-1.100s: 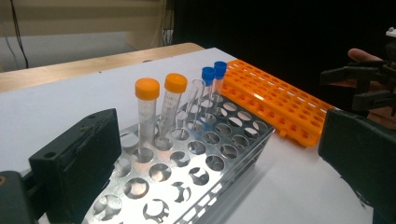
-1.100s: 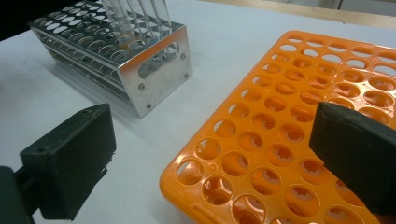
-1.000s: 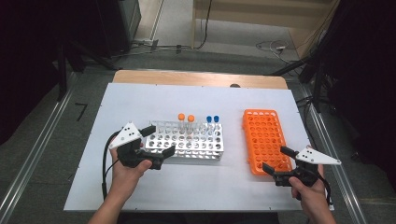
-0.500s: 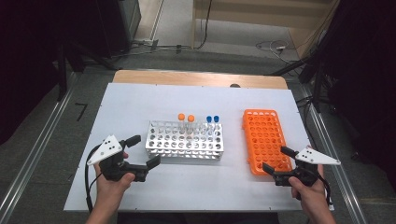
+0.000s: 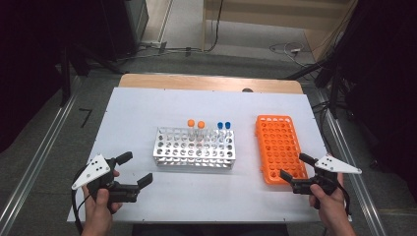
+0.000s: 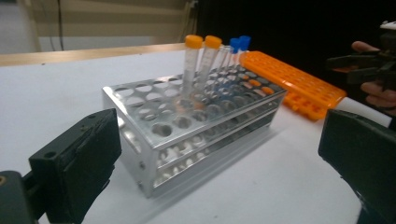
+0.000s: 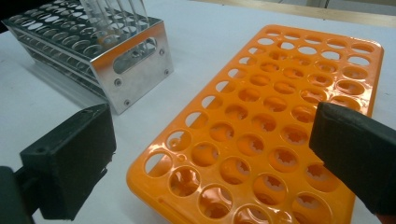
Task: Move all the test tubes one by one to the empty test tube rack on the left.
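Left gripper [image 5: 134,169] wide, empty, near front-left corner of surface [image 5: 147,108]. Right gripper [image 5: 292,167] wide, empty, at orange rack [image 5: 279,147]. Capped tubes [image 5: 209,129] stood in metal rack [image 5: 194,147], mid-surface. Judged: approach stage; next move calls for reach to tube.

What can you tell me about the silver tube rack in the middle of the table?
The silver tube rack looks like shiny metal: a long box of stacked plates drilled with rows of round holes, screwed to solid end plates. It stands flat on the white table, left of the orange rack and apart from it. Two orange-capped tubes and two blue-capped tubes stand in its far rows; the other holes look empty. Neither pair of tongs touches it.
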`<state>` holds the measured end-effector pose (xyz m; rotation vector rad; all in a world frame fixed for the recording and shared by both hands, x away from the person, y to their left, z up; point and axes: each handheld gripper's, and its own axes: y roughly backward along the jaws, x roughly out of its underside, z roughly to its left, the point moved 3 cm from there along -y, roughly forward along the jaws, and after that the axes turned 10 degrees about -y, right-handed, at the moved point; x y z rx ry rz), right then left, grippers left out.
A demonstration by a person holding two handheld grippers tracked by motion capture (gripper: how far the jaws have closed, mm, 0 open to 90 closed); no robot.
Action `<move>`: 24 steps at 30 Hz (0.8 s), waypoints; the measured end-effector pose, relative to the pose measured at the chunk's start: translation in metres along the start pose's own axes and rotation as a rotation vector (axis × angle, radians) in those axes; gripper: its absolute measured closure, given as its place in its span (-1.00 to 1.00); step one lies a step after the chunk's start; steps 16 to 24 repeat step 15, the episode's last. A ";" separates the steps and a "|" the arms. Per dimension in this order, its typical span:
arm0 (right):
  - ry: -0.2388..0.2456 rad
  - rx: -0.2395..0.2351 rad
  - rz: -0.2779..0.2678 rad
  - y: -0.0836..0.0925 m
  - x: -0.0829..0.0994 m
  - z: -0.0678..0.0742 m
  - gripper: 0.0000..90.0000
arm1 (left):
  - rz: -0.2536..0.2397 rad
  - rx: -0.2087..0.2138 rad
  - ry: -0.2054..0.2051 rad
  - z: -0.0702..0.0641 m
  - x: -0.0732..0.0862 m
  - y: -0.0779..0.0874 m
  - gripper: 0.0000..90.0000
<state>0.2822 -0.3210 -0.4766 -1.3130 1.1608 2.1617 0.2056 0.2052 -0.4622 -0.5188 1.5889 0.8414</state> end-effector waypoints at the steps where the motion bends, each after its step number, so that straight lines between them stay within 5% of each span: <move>1: -0.002 0.006 -0.001 0.000 0.001 -0.002 -1.00 | -0.004 -0.002 0.006 0.001 0.001 0.000 -1.00; 24: -0.019 0.024 -0.007 -0.001 0.003 -0.009 -1.00 | 0.026 -0.021 -0.004 0.003 0.008 -0.004 -1.00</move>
